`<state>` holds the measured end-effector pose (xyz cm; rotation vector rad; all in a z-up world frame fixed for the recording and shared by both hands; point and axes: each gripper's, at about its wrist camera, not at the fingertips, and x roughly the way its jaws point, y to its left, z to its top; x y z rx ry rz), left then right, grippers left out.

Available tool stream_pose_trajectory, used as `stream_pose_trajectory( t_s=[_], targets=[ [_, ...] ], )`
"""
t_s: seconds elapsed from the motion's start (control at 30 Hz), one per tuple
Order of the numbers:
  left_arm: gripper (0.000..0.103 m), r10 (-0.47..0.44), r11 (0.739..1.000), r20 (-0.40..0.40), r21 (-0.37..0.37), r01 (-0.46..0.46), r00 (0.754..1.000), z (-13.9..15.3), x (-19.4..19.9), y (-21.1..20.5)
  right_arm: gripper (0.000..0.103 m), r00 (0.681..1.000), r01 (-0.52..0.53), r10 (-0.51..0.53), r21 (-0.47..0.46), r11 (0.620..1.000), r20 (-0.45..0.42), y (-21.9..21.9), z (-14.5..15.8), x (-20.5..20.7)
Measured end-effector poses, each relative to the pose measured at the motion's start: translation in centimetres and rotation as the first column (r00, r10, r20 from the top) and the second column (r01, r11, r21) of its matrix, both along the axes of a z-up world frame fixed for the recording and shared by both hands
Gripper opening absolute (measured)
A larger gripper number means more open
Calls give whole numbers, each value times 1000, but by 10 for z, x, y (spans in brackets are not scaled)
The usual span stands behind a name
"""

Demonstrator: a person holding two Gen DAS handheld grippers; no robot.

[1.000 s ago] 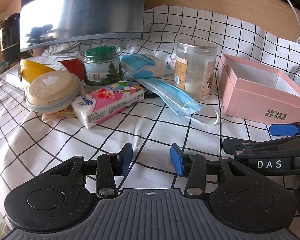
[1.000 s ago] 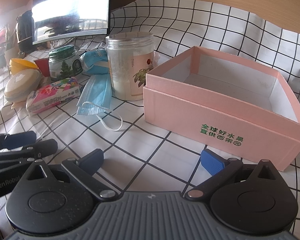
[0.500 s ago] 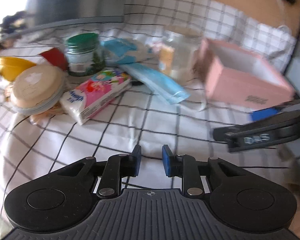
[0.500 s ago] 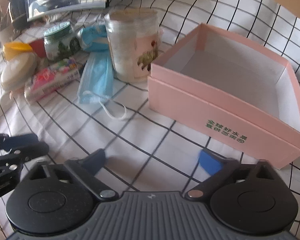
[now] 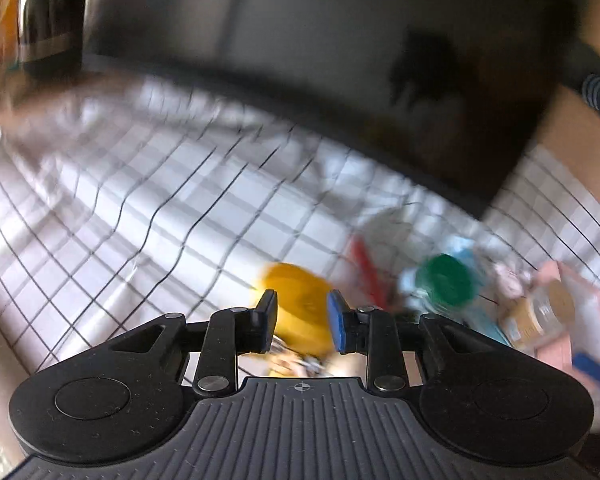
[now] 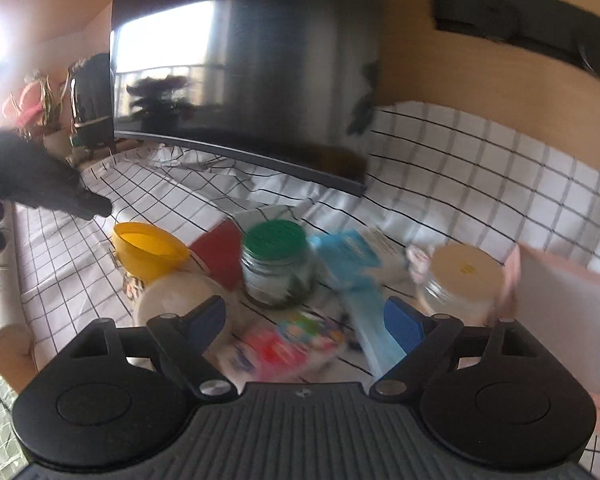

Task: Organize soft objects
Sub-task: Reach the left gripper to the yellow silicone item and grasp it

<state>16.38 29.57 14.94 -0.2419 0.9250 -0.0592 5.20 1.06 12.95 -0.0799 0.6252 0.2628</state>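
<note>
Two grippers hang above a checked cloth [image 6: 460, 168] crowded with clutter, neither holding anything. The left gripper [image 5: 302, 316], low in its blurred view, has its jaws fairly close and opening a little, with only air between them; a yellow bowl [image 5: 296, 292] shows beyond the gap, not gripped. The right gripper [image 6: 304, 322] stands wide and empty at the bottom of its frame. Just above its jaws lie the soft things: a bright tissue pack [image 6: 284, 346] at bottom centre and a blue face mask [image 6: 364, 304] to its right, trailing past a green-lidded jar [image 6: 276, 268]. The pink box [image 6: 564, 320] sits open at the right edge, probably meant to receive the soft items, so the wide right jaws suit a grab at the pack.
</note>
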Motion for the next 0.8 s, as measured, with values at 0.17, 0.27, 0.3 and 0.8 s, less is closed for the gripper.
stream_pose_trajectory(
  t_s=[0.17, 0.27, 0.3, 0.8],
  targets=[
    [30, -59, 998, -187, -13, 58, 980, -24, 59, 19, 87, 999, 30, -31, -58, 998, -23, 23, 7, -1],
    [30, -121, 986, -272, 75, 147, 955, -43, 71, 5, 87, 998, 48, -51, -65, 997, -49, 12, 5, 1],
    [31, -135, 983, -292, 84, 166, 947, -49, 71, 3, 87, 997, 53, -57, -71, 996, -58, 7, 2, 1],
    [38, -66, 987, -265, -156, 24, 962, -94, 49, 31, 84, 1000, 23, -25, -129, 991, -13, 0, -7, 10]
  ],
)
